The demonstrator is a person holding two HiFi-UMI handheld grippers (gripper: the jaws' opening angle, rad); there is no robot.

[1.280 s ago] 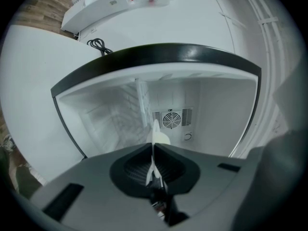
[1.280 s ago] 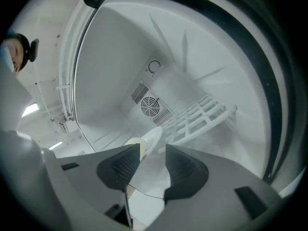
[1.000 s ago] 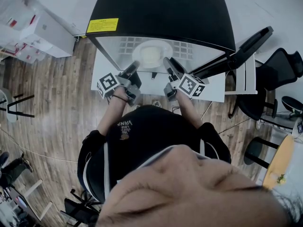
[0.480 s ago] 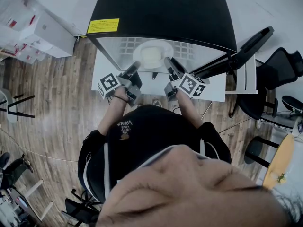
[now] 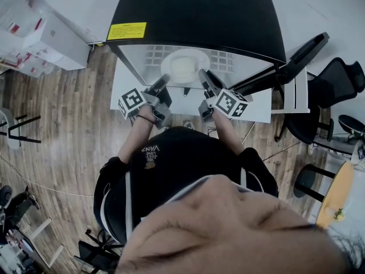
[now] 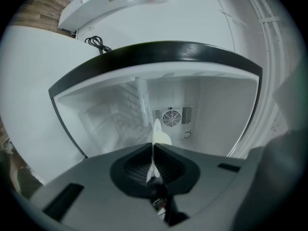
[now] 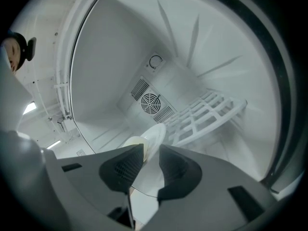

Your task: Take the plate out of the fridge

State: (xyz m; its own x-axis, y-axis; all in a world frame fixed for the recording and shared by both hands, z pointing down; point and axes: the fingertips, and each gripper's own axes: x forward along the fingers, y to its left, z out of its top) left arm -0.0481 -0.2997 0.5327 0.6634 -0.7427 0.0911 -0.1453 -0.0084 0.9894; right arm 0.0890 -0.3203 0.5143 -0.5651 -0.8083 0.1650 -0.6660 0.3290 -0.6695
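Observation:
A white plate (image 5: 183,66) with a pale yellow middle lies on the shelf inside the open fridge (image 5: 194,16). My left gripper (image 5: 162,80) reaches in at the plate's left rim. In the left gripper view the plate (image 6: 156,131) shows edge-on, and the left gripper (image 6: 153,150) is shut on its rim. My right gripper (image 5: 202,74) is at the plate's right rim. In the right gripper view the plate (image 7: 153,134) runs between the jaws of the right gripper (image 7: 150,153). Those jaws have just been closing, and a gap still shows on each side of the rim.
A white wire shelf (image 7: 207,112) and a fan vent (image 7: 149,102) line the fridge's back wall. The fridge door (image 5: 296,53) stands open to the right. Black office chairs (image 5: 336,84) stand further right, and white boxes (image 5: 40,39) lie on the wooden floor at the left.

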